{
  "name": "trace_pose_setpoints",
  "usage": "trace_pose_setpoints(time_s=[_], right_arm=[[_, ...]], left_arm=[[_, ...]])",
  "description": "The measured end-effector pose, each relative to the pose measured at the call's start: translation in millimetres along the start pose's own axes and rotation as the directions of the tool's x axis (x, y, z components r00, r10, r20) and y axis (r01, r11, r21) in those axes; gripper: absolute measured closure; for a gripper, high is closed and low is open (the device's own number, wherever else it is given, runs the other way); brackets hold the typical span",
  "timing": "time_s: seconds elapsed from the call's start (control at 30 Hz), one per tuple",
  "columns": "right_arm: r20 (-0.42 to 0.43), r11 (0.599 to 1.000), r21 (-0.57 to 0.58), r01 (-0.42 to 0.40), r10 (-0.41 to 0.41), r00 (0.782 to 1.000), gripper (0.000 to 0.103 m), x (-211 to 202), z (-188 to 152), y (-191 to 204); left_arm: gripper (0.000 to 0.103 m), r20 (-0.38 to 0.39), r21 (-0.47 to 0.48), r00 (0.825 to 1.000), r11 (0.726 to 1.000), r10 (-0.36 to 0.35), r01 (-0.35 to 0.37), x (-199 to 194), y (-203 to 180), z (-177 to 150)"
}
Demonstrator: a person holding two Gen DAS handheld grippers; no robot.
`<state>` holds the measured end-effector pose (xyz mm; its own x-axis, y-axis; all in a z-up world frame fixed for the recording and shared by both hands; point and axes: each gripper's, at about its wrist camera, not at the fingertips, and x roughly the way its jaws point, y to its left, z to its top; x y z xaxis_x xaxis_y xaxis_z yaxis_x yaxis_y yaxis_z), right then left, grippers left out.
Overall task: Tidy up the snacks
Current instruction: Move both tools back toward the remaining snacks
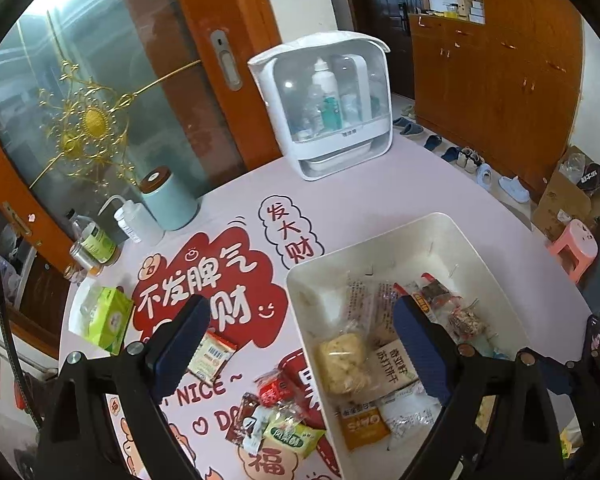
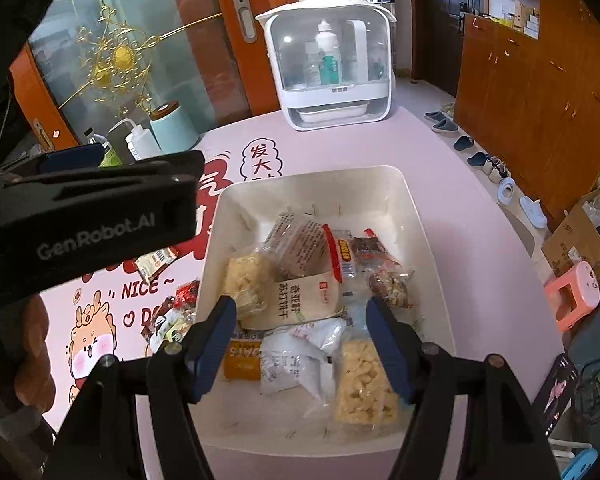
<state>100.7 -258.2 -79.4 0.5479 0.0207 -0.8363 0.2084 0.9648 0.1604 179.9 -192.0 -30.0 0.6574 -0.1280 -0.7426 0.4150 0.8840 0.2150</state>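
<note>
A white bin [image 1: 384,240] [image 2: 308,182] on the pink table holds several wrapped snacks, among them a yellow puffed-snack pack [image 2: 366,388], a white cracker pack [image 2: 300,298] and an orange oats pack [image 1: 362,426]. A small pile of loose snacks [image 1: 278,412] lies on the table left of the bin, with a flat red-edged packet [image 1: 212,356] further left. My left gripper [image 1: 300,336] is open and empty above the bin's left wall. My right gripper [image 2: 302,334] is open and empty above the bin's contents. The left gripper's body shows in the right wrist view [image 2: 88,216].
A white cosmetics case [image 1: 332,108] stands at the table's far side. A mint canister [image 1: 168,200], squeeze bottle [image 1: 134,220], jars [image 1: 94,246] and a green tissue pack [image 1: 108,318] line the left edge. A pink stool [image 1: 576,246] and shoes [image 1: 472,160] are on the floor at right.
</note>
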Motion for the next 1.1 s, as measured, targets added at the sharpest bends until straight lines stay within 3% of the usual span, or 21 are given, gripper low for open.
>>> trace_pose_setpoints(time_s=[0.3, 0.63, 0.9, 1.1], right_arm=[[0.024, 1.000, -0.012, -0.001, 0.002, 1.000, 0.035, -16, -7, 29], [0.138, 0.999, -0.048, 0.021, -0.015, 0.990, 0.035, -48, -3, 74], [0.187, 0.991, -0.130, -0.019, 0.043, 0.981, 0.035, -51, -12, 129], [0.205, 0.986, -0.166, -0.018, 0.052, 0.977, 0.035, -27, -37, 158]], left_arm=[[0.011, 0.051, -0.014, 0.997, 0.998, 0.060, -0.060, -34, 37, -19], [0.011, 0.100, -0.079, 0.989, 0.991, 0.113, -0.106, -68, 107, -42], [0.011, 0.098, -0.121, 0.984, 0.983, 0.149, -0.137, -67, 158, -64], [0.011, 0.099, -0.107, 0.985, 0.986, 0.141, -0.130, -47, 188, -81]])
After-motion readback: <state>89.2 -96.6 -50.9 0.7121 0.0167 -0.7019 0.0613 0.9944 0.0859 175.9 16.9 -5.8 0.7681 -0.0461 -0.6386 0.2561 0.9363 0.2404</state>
